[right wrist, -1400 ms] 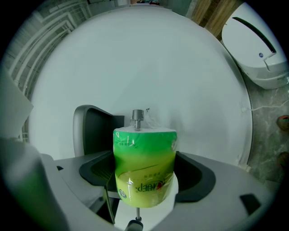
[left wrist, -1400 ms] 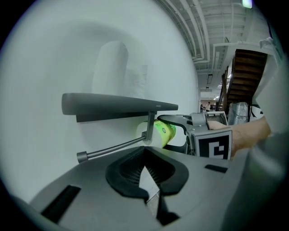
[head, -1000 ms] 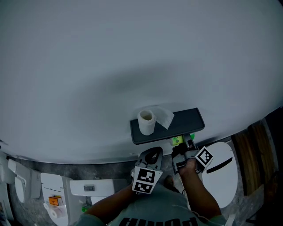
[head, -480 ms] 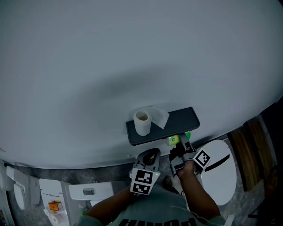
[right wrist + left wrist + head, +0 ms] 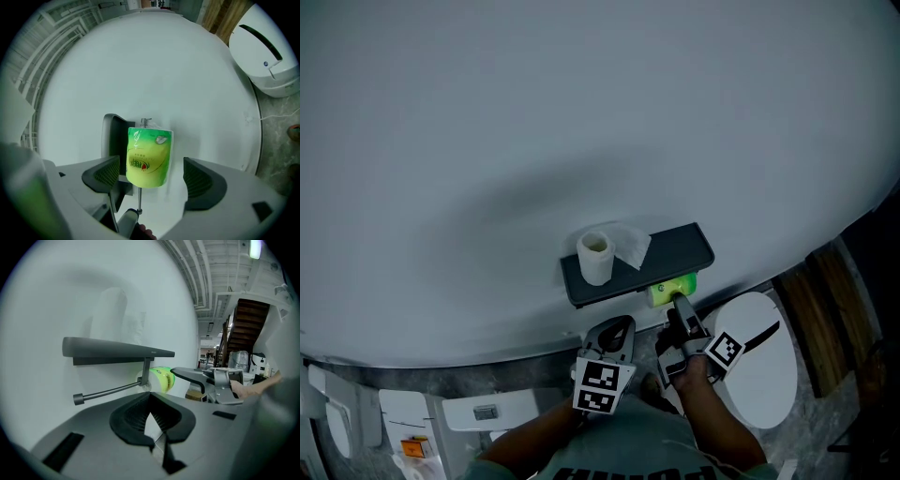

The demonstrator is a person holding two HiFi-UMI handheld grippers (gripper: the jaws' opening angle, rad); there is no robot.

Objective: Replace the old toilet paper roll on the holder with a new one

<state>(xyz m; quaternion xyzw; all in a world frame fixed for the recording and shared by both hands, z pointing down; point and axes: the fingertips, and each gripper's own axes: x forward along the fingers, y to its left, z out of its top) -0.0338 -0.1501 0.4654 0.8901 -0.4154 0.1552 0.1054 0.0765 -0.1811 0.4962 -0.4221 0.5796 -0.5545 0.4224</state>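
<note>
Green roll (image 5: 149, 157) hangs on the rod (image 5: 139, 200) under the shelf (image 5: 675, 251), between the right gripper's (image 5: 152, 179) spread fingers (image 5: 202, 180), untouched. Left gripper (image 5: 152, 420) is pressed together, empty. A careless nudge could slide the roll off the rod's open end.

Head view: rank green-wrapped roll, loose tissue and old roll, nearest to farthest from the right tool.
1. Green-wrapped roll, under the shelf, at the right tool.
2. Loose tissue, mid-shelf.
3. Old roll, shelf's left end.
</note>
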